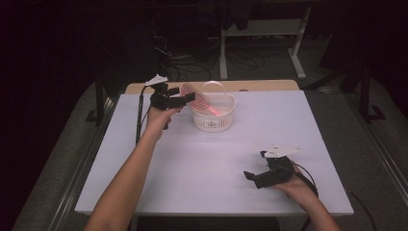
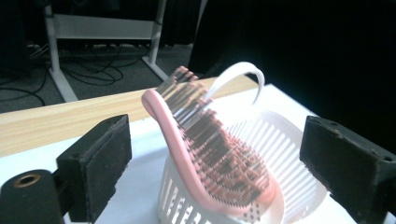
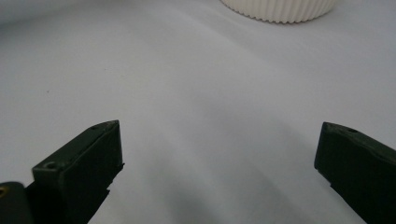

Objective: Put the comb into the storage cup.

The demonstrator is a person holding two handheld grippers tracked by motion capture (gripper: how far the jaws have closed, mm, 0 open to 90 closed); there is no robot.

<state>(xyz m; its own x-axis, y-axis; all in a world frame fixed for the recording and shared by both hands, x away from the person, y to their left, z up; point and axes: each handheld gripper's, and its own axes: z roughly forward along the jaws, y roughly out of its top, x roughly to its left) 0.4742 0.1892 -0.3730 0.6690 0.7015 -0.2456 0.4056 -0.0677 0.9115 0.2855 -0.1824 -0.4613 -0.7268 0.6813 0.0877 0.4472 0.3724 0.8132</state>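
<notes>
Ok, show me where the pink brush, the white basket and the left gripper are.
pink brush (image 2: 173, 140), left gripper view, on its curved pink back edge
white basket (image 1: 226, 118), high view, on its slotted side wall
left gripper (image 1: 190, 97), high view, between its jaw tips

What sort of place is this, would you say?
Probably a lab or workshop set up for recording: a white-topped table stands in a dark room, loose cables trail over the floor, and a white metal frame stands behind.

No legible text, label, brand, number or sign on any surface in the high view or either gripper view
</notes>
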